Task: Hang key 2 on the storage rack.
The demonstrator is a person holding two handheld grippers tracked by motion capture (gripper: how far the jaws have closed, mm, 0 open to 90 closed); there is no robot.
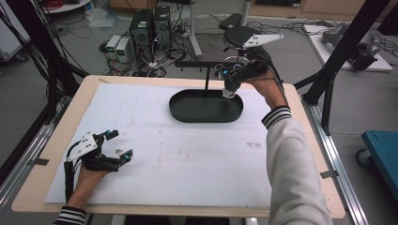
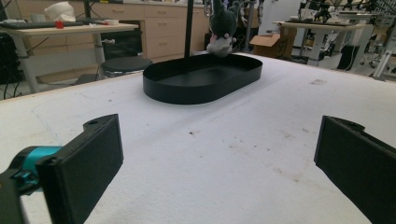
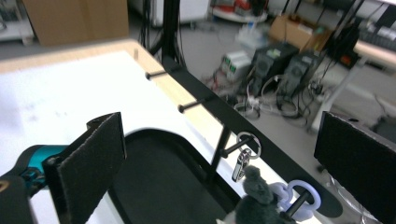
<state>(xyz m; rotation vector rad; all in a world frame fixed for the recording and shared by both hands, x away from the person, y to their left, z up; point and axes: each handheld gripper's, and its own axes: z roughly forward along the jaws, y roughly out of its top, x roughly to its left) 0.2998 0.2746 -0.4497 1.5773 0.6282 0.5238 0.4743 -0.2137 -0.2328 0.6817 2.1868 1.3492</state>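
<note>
A small grey and white plush keychain (image 1: 229, 88) hangs by its metal ring (image 3: 246, 139) from a peg of the black rack (image 1: 202, 63), over the far rim of the black oval tray (image 1: 187, 115). My right gripper (image 1: 231, 71) is just above and beside the plush, jaws open wide, pads off it; in the right gripper view (image 3: 220, 140) the plush (image 3: 254, 196) hangs low between the jaws. A pale lilac ring (image 3: 299, 195) sits on the neighbouring peg. My left gripper (image 1: 121, 144) rests open at the mat's near left, and in its own view (image 2: 217, 135) faces the tray (image 2: 203, 88) and the plush (image 2: 220, 28).
A white mat (image 1: 173, 150) covers the wooden table (image 1: 56, 154). Computers and cables (image 1: 150, 28) stand on the floor behind the rack. Black frame posts (image 1: 347, 42) rise at both sides, and a blue cart (image 1: 382, 150) stands at the right.
</note>
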